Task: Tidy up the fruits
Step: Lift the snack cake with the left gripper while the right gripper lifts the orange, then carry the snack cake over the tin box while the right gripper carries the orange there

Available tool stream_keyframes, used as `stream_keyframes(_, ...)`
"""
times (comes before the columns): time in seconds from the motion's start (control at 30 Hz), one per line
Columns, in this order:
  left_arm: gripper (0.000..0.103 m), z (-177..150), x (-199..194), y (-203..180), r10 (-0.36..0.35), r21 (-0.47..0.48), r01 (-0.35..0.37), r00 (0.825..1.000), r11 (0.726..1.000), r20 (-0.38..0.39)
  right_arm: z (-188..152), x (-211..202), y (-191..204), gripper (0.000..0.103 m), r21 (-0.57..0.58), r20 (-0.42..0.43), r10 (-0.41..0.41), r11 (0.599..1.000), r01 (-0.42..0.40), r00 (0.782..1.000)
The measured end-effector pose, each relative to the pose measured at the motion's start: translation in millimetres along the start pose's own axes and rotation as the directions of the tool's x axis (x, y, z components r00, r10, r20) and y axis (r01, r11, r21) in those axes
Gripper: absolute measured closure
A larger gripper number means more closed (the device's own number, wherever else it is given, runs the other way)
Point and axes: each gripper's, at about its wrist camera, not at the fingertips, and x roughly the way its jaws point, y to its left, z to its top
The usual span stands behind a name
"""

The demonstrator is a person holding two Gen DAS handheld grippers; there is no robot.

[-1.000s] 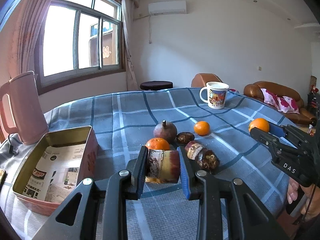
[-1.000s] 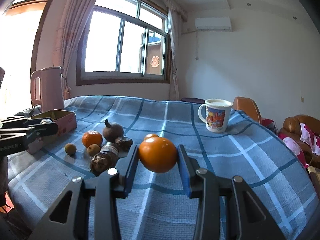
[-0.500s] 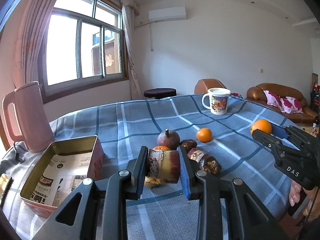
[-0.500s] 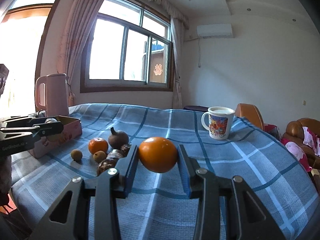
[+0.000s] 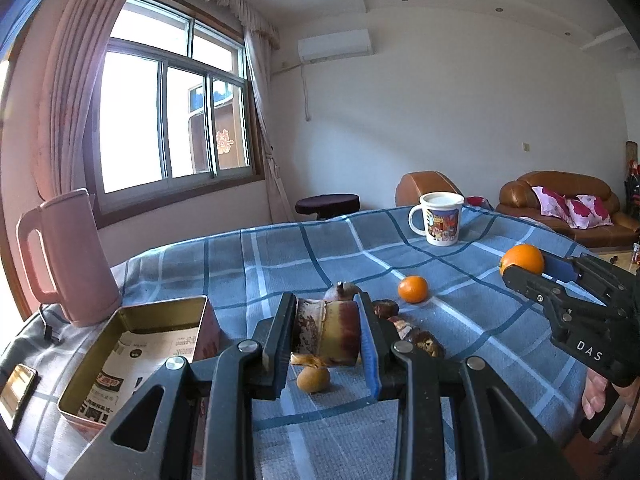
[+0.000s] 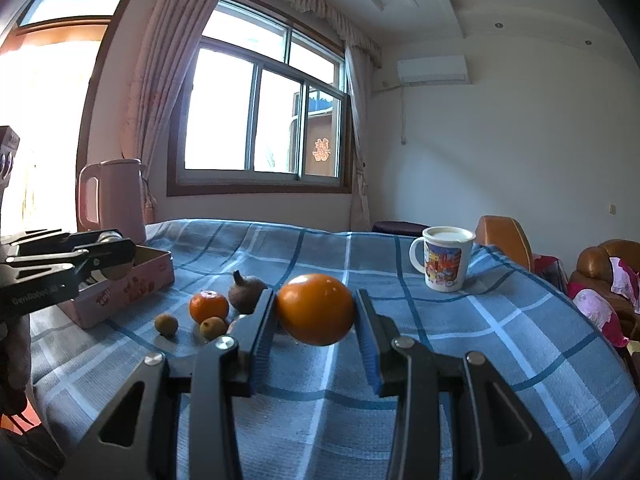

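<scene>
Left hand-held gripper [image 5: 326, 334] clamps a stubby, brown-and-yellow peeling fruit chunk [image 5: 326, 332]; right hand-held gripper [image 6: 316, 310] squeezes a glossy round orange [image 6: 316, 309], tin [image 6: 132, 284] at nine o'clock.

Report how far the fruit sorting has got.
Done: nothing shows as sorted; the open gold-lined tin box holds only printed paper. In hand: the left gripper is shut on a brown-and-yellow cut stalk piece, and the right gripper is shut on a large round orange. Left: a small tangerine, a dark purple round fruit, two small brown fruits and dark pieces on the blue checked tablecloth.
</scene>
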Motion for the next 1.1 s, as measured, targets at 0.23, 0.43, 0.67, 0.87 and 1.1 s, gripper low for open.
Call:
stream_keyframes(0.23,0.072,6.3,-4.2,1.4,0.01,0.002,-0.01,1.0,1.0,0.019,6.5,-2.1,4.0,0.062,0.002,0.017,0.01,1.0,-0.01,1.0)
stream_keyframes(0.43,0.072,13.2,-4.4,1.7,0.012,0.003,-0.012,0.999,1.0,0.031,13.0,-2.3,7.2,0.062,-0.004,0.03,0.018,1.0,-0.017,0.999)
stream_keyframes(0.67,0.072,19.1,-0.7,4.2,-0.02,-0.018,0.02,1.0,1.0,0.014,20.3,0.3,13.9,0.062,-0.002,0.04,0.045,0.999,-0.045,0.998)
stream_keyframes(0.87,0.072,18.7,3.1,5.7,-0.034,-0.031,0.034,0.999,0.999,-0.001,25.0,4.1,20.2,0.062,-0.005,0.042,0.072,0.997,-0.072,0.996)
stream_keyframes(1.1,0.072,18.8,4.7,8.8,-0.034,-0.043,0.034,0.999,0.998,-0.007,37.4,9.7,32.5,0.062,-0.025,0.045,0.104,0.994,-0.103,0.994)
